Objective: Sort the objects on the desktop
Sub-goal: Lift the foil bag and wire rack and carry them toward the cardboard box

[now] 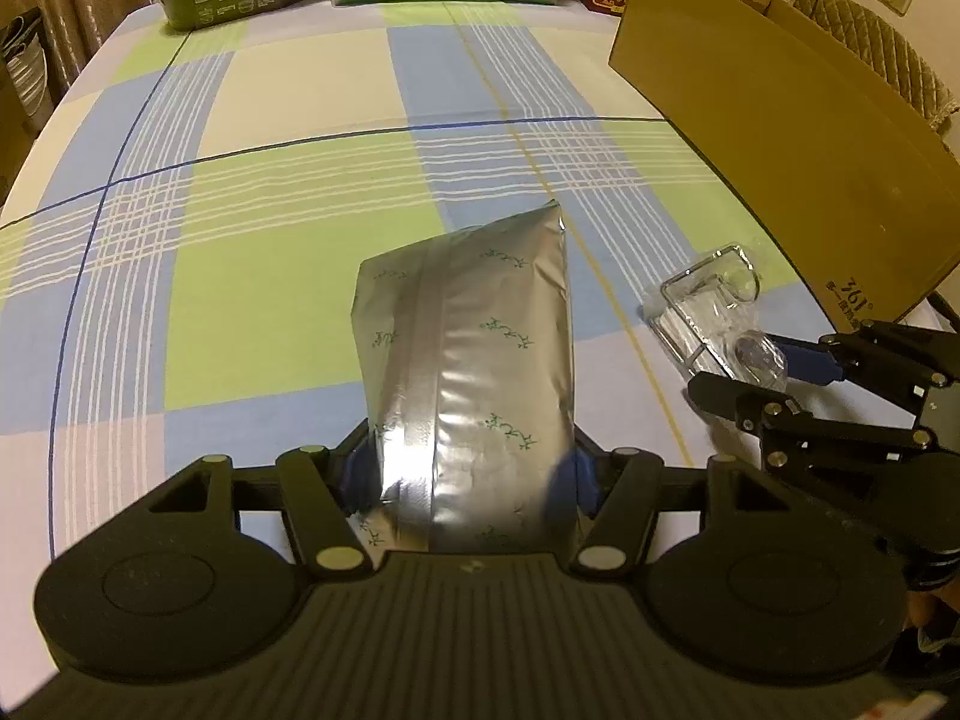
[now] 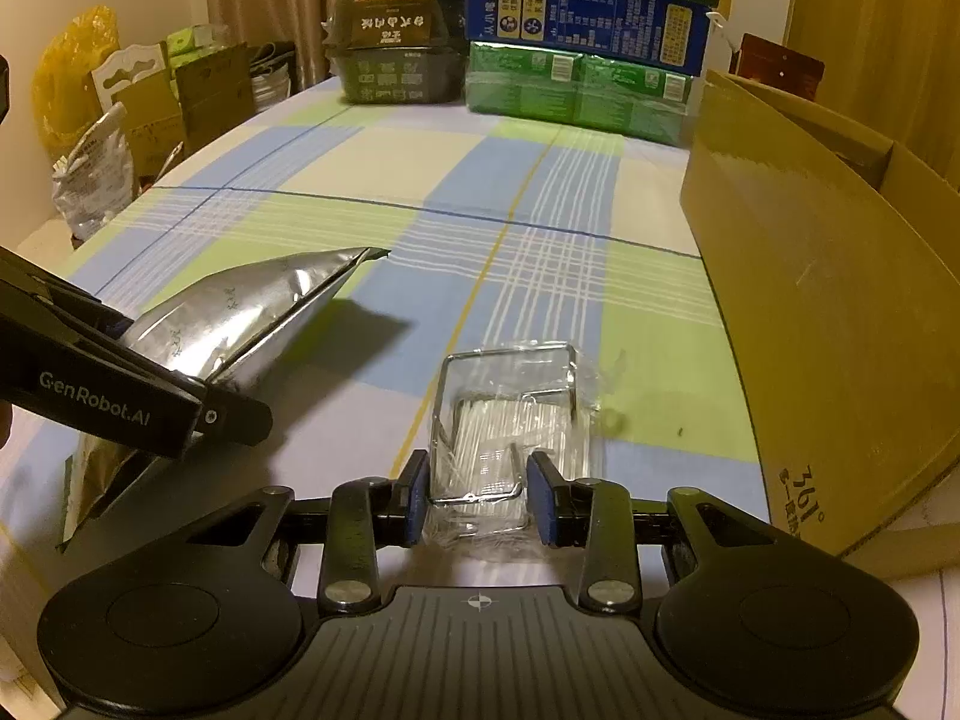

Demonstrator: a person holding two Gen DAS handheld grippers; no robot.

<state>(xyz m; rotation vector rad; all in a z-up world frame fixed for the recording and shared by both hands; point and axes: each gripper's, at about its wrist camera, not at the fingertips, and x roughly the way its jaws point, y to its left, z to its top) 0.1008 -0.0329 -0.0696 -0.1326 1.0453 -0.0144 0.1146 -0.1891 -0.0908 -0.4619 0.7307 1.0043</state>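
A silver foil pouch (image 1: 468, 372) with small green marks is clamped between the blue pads of my left gripper (image 1: 465, 477), its far end raised off the cloth; it also shows in the right wrist view (image 2: 240, 324). A clear plastic packet holding a metal wire rack (image 2: 510, 414) lies on the checked tablecloth; it also shows in the left wrist view (image 1: 714, 312). My right gripper (image 2: 480, 498) has its blue pads pressed on both sides of the packet's near end. The right gripper also appears in the left wrist view (image 1: 774, 372).
An open brown cardboard box (image 2: 828, 300) stands at the right, close to the packet. A black box (image 2: 396, 48), green packs (image 2: 576, 90) and a blue carton (image 2: 588, 18) line the table's far edge. Bags and cartons sit off the left side (image 2: 120, 120).
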